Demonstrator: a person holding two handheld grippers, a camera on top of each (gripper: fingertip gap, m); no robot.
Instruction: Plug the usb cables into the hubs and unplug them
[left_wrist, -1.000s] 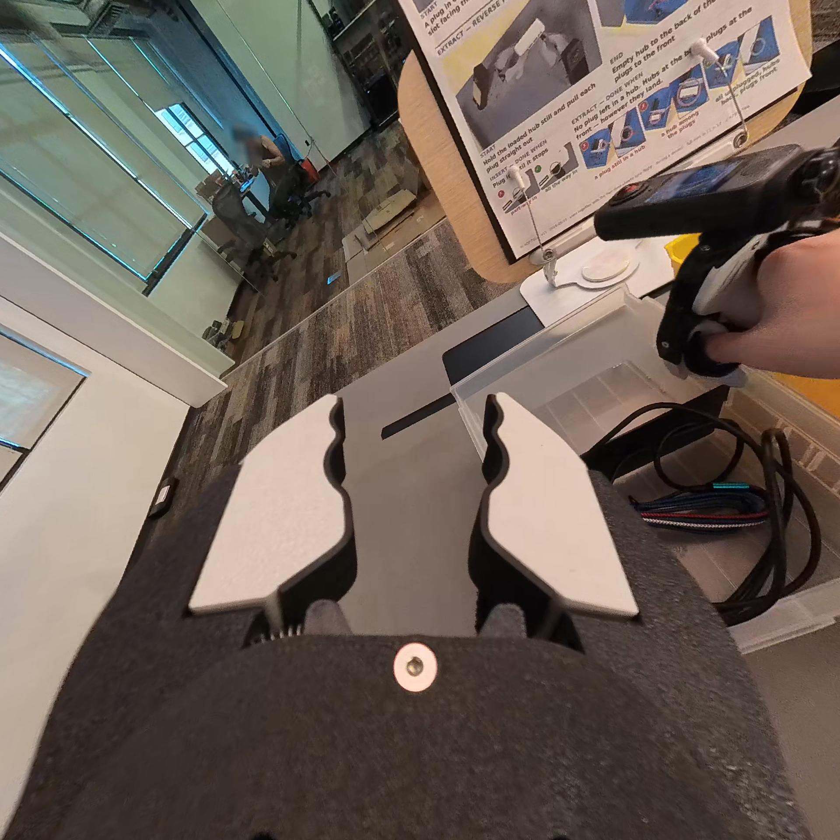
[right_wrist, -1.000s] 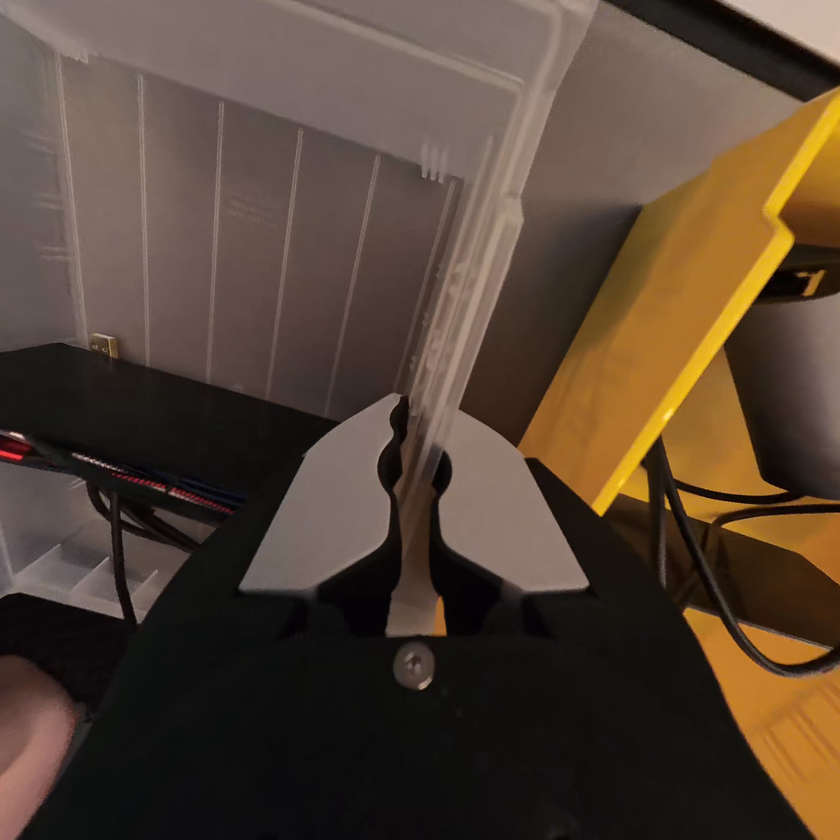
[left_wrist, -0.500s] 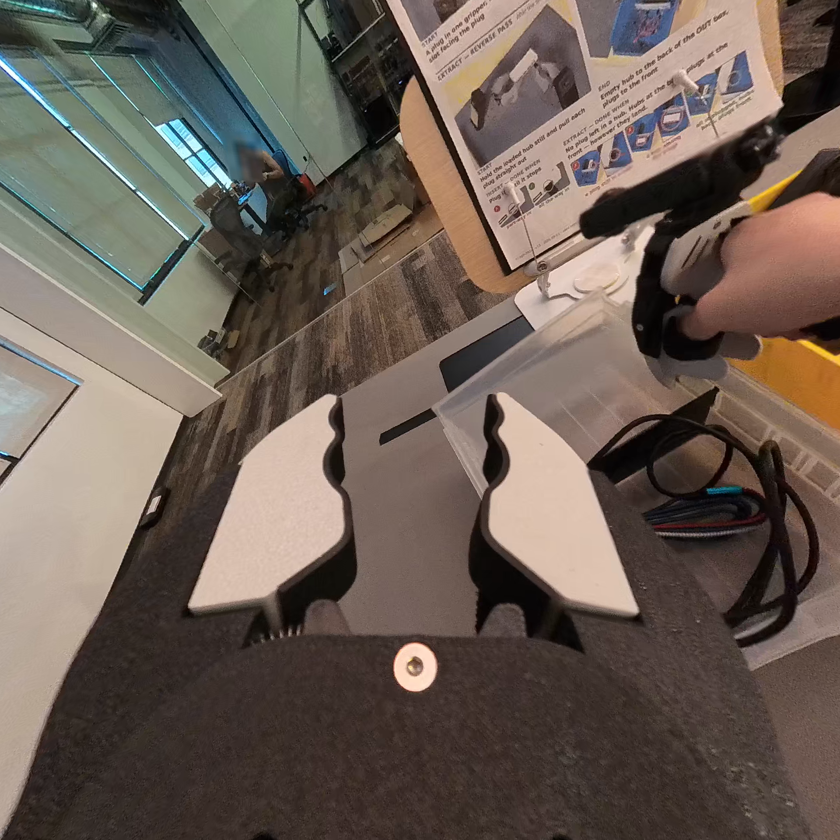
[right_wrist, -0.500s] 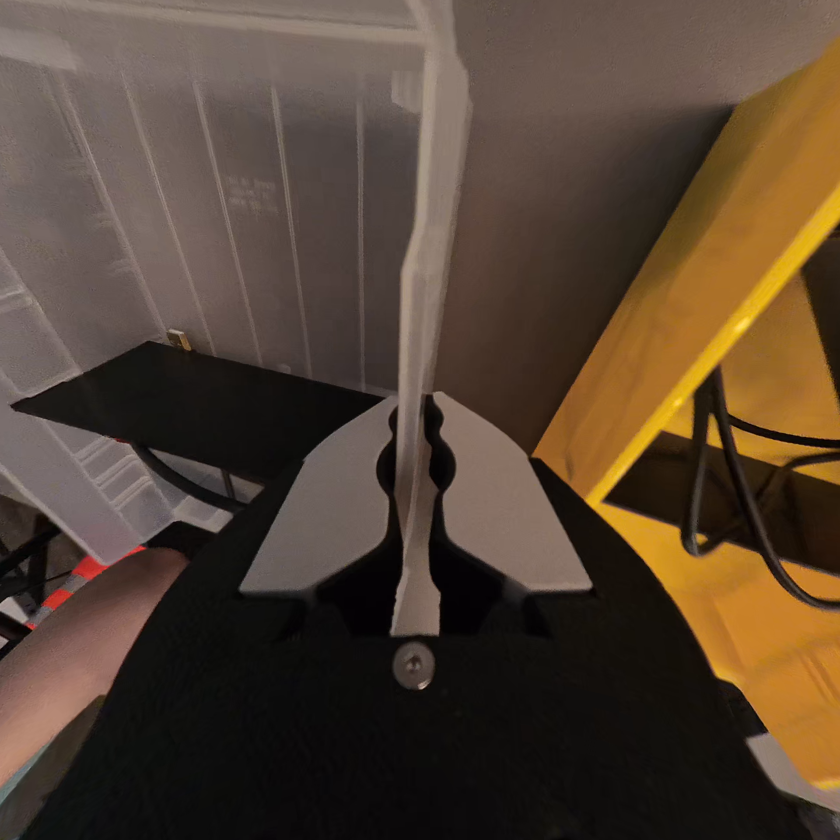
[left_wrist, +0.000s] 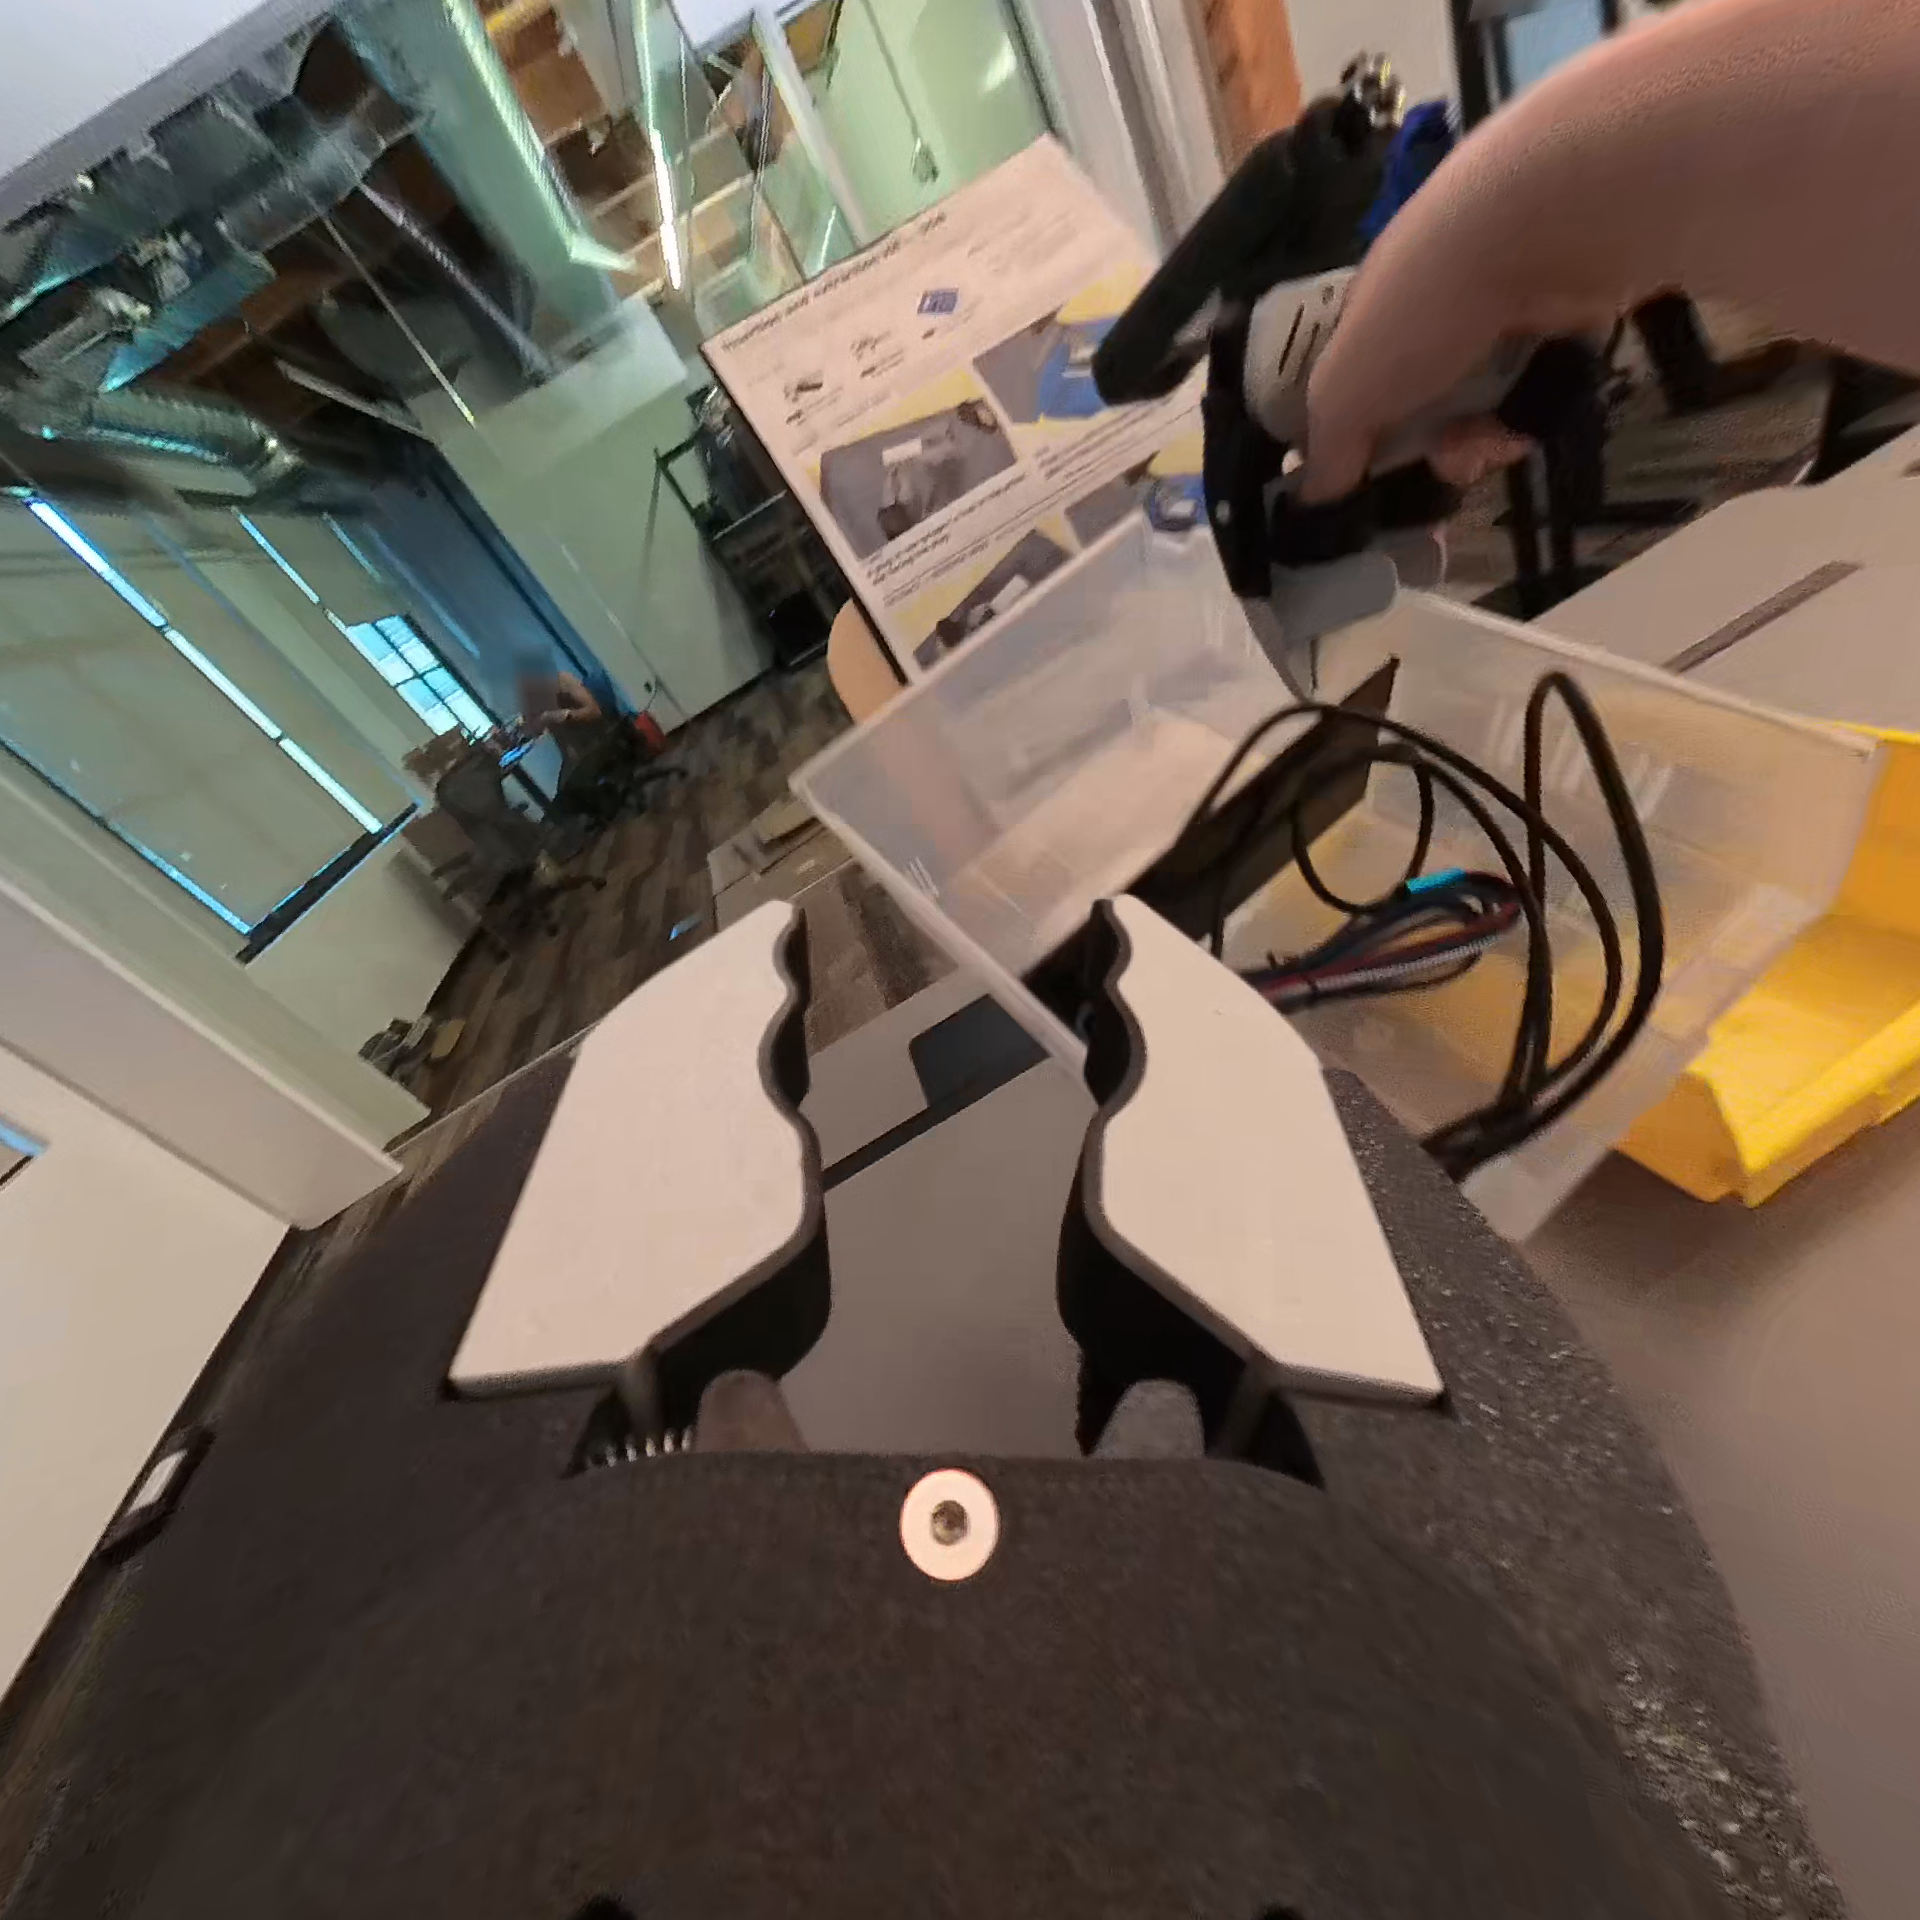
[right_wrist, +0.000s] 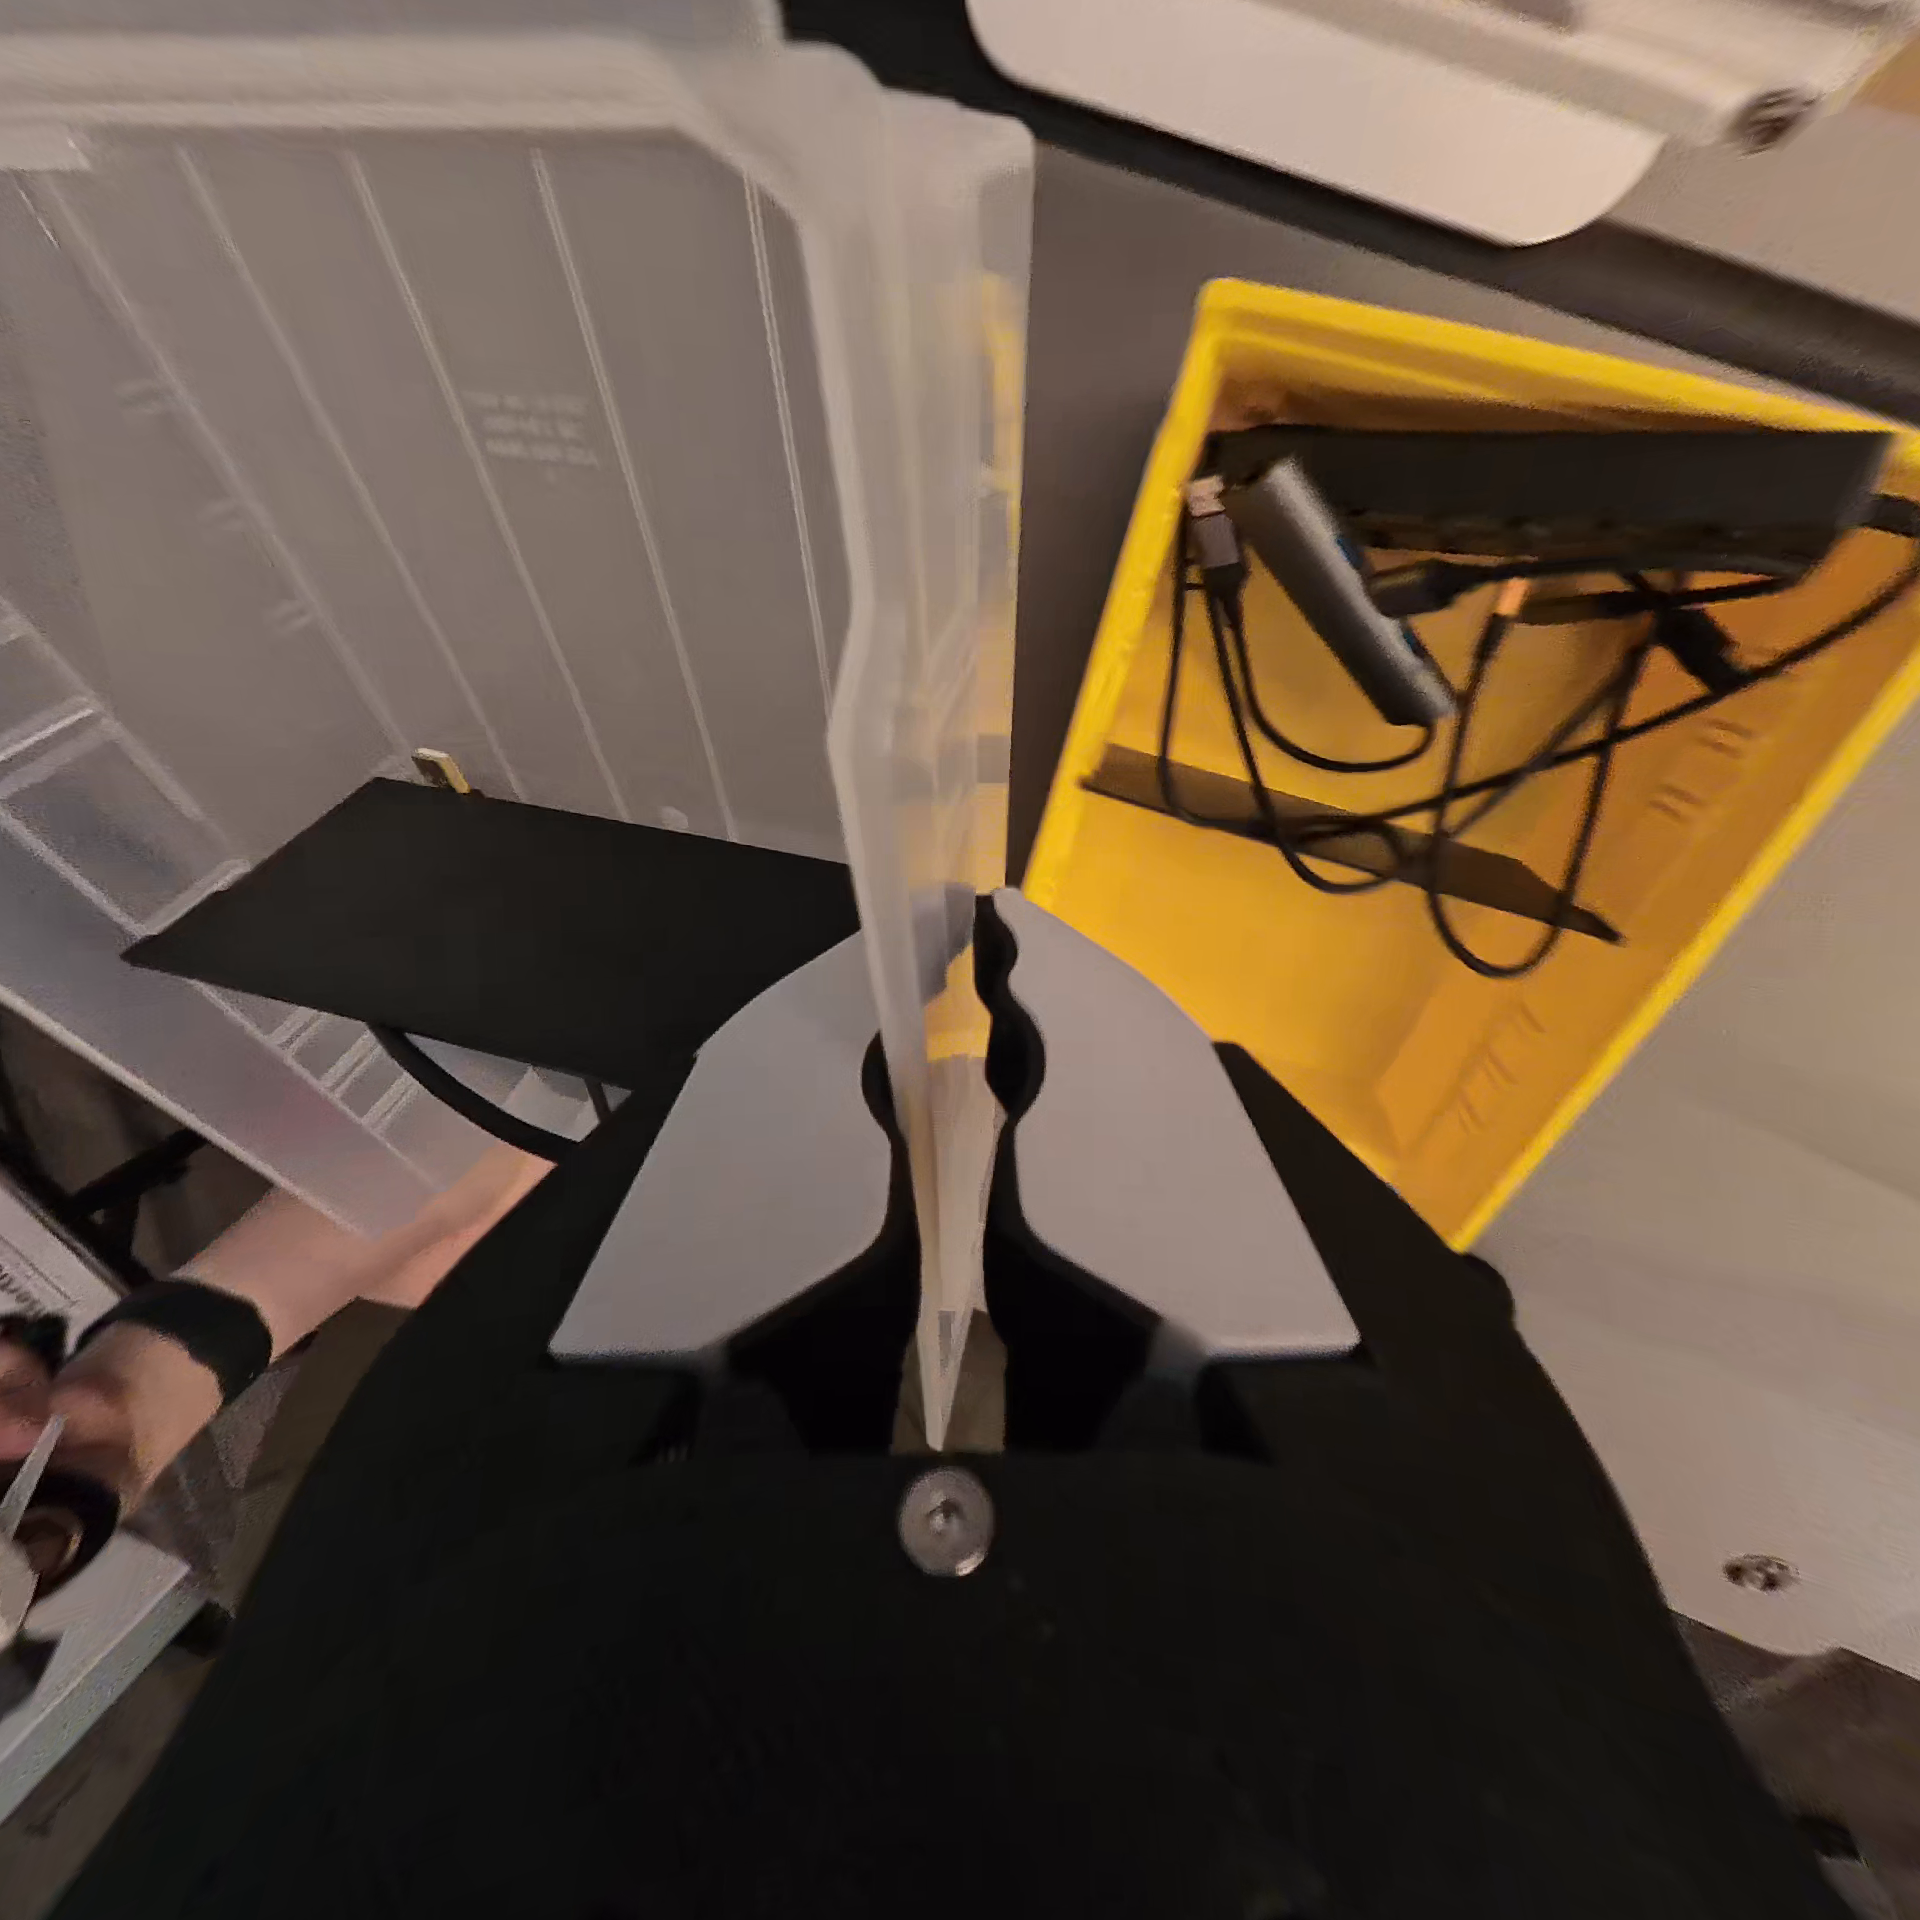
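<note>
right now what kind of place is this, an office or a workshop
Likely an open-plan office used as a lab: glass partitions, carpet-tile floor, exposed ceiling ducts, and an instruction poster on a stand behind the grey table.

The clear bin is the landmark: its right wall sits pinched between the fingers of the right gripper, and the bin is tilted, lifted off the table. Inside the bin lie a flat board and looped cables. Just beside the bin's right wall stands the second bin, holding a hub and plugged cables; the left gripper hangs at the bin's near corner, jaws apart.
</note>
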